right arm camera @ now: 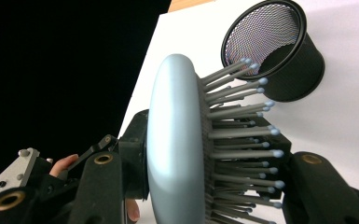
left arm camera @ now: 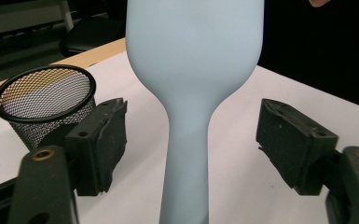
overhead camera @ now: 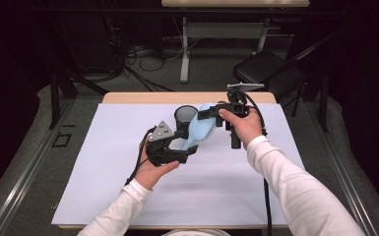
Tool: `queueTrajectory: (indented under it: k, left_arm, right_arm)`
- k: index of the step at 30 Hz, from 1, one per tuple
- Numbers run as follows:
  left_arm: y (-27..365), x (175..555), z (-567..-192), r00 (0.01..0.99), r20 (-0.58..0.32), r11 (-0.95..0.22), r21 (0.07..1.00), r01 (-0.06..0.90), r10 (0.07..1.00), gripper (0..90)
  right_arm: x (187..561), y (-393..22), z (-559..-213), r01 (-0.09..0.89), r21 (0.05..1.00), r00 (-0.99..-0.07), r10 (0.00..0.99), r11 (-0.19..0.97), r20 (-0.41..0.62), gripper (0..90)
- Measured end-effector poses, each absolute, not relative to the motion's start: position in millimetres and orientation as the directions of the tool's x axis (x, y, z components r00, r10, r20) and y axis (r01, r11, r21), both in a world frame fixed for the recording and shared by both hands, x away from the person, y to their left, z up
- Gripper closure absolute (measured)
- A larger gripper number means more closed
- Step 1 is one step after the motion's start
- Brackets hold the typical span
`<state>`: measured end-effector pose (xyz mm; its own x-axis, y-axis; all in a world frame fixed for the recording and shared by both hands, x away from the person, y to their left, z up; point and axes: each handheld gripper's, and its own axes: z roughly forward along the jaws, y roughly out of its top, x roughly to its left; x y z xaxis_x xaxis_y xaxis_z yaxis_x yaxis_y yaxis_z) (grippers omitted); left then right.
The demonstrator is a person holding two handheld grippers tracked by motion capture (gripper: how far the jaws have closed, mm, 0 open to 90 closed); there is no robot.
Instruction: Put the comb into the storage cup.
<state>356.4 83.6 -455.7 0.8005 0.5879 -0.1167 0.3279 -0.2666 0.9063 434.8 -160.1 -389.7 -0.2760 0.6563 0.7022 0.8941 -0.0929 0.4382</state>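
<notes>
While the right hand-held gripper [right arm camera: 205, 163] clamped the pale blue hairbrush [overhead camera: 200, 129] by its head, the left hand-held gripper [left arm camera: 191, 144] stood open around its handle, pads clear. A black mesh cup [overhead camera: 185, 117] sat just beyond on the white surface [overhead camera: 103, 162].

A black mesh cup [overhead camera: 185, 117] stands upright on the white sheet [overhead camera: 103, 167] covering the wooden table [overhead camera: 128, 97], with a black chair [overhead camera: 266, 69] at one o'clock beyond it.

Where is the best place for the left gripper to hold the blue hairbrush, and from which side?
Grip the hairbrush by its narrow handle, coming from the handle end, one open left gripper jaw on each side. The right gripper already clamps the head.
</notes>
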Motion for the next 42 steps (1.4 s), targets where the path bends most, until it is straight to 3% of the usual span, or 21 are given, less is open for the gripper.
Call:
queueTrajectory:
  k: [10,19,42]
  left_arm:
    - [85.9,357.3,-455.5,0.801,-0.109,-0.270,0.907,0.322,0.589,6.3]
    - [87.9,360.5,-455.9,0.793,-0.143,-0.247,0.904,0.348,0.593,0.7]
    - [92.3,362.0,-454.7,0.784,-0.174,-0.206,0.910,0.359,0.595,0.7]
  right_arm:
    - [435.3,-163.5,-389.8,0.894,0.438,-0.273,0.659,-0.095,0.700,49.2]
    - [435.4,-167.1,-389.2,0.890,0.443,-0.270,0.662,-0.105,0.699,49.2]
    - [434.9,-166.7,-388.7,0.893,0.439,-0.268,0.663,-0.101,0.699,49.2]
